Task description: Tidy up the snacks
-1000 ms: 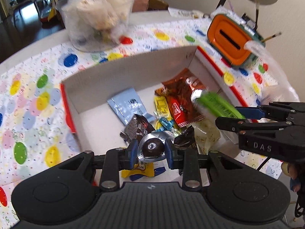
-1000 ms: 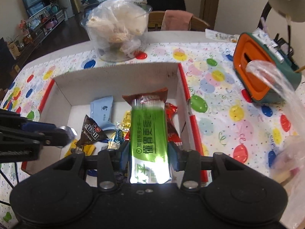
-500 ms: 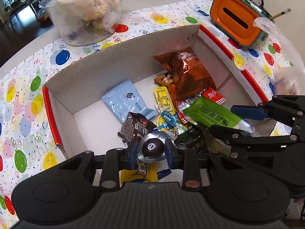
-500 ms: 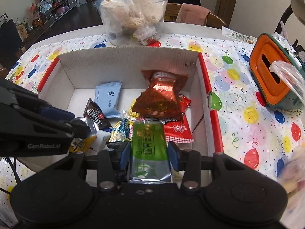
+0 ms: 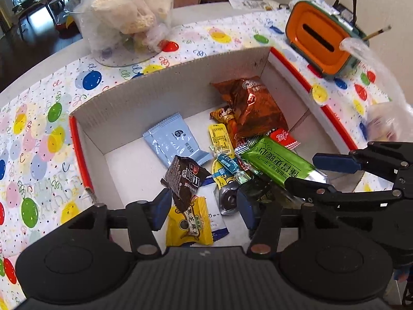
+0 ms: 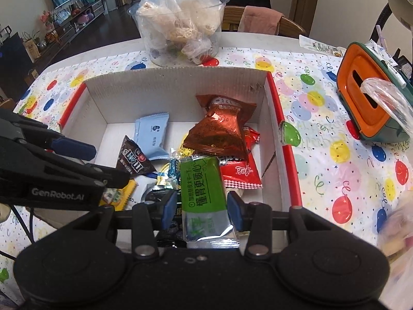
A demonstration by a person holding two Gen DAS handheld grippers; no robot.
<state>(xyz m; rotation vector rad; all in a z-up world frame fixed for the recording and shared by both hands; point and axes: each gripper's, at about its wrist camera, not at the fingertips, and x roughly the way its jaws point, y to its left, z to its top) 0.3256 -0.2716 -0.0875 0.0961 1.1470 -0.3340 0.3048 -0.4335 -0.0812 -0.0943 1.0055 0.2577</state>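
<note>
Tablecloth point(image 6: 335, 134) with balloon print covers white table point(image 6: 258, 40).

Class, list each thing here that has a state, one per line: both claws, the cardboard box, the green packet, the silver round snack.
Left claw: open, jaws just opened.
Right claw: shut on green packet.
Cardboard box: open-topped, holding snacks.
Silver round snack: released, lying in the box.

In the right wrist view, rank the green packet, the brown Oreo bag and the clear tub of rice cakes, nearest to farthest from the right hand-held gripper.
1. Green packet: between the right hand-held gripper fingers.
2. Oreo bag: mid-box, beyond the packet.
3. Tub: on the table past the box's far wall.
</note>
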